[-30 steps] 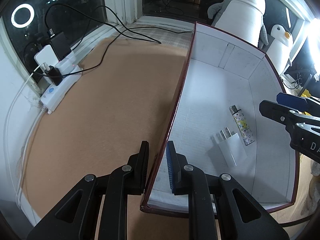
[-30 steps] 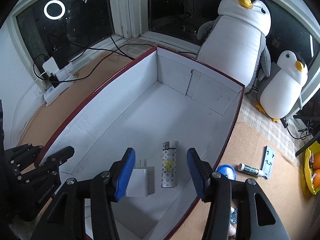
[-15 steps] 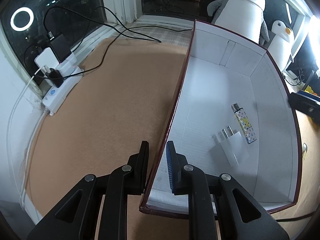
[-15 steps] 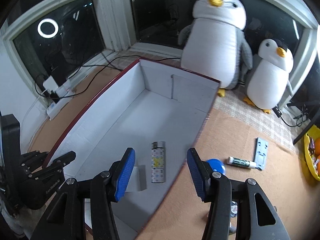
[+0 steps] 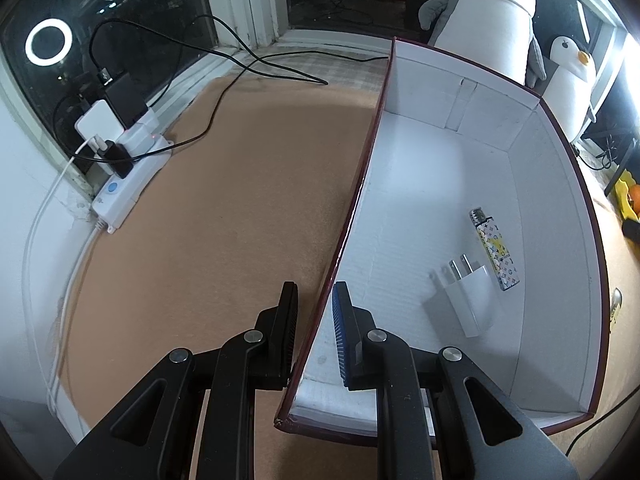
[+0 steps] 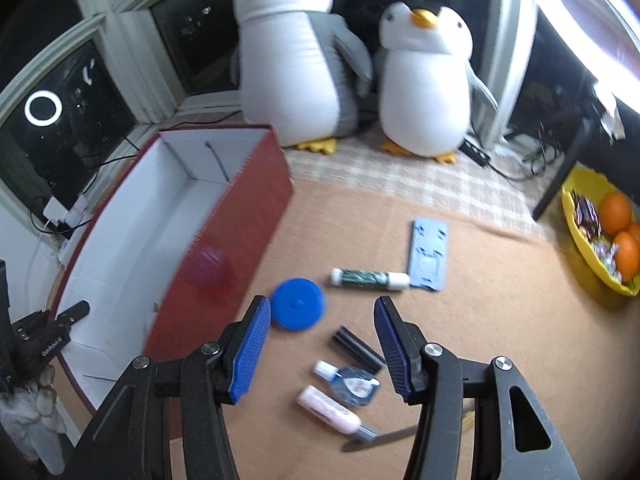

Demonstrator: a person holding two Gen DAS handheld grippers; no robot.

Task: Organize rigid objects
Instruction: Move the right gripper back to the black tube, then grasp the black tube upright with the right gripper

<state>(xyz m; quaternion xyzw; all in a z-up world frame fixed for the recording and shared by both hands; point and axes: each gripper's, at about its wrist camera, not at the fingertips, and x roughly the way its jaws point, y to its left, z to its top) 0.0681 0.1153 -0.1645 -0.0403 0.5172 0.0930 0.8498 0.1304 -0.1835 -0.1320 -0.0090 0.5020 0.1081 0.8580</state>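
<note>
Box: our left tool (image 5: 314,320) is closed narrow on the near side wall of the red box (image 5: 362,184), one pad outside and one inside, steadying it on the counter (image 5: 224,208).
Already in: we see a patterned lighter (image 5: 495,249) and a white plug adapter (image 5: 466,300) lying side by side on the white floor of the box, near its right wall.
Right tool: our right tool (image 6: 322,334) hangs half open and empty above the loose things, just right of the box; nothing sits between its pads.
Still out: on the counter we count a blue round lid (image 6: 298,303), a glue stick (image 6: 370,279), a pale blue flat holder (image 6: 429,260), a black cylinder (image 6: 358,349), a small clear bottle with a white cap (image 6: 348,384) and a pink tube (image 6: 330,409).
Progress: we judge the job under way but early; two things are stowed and six wait outside.
Next: we judge the black cylinder or the blue lid the nearest pick.
Not ours: two plush penguins (image 6: 296,52) and a yellow bowl of oranges (image 6: 600,232) stand apart.
</note>
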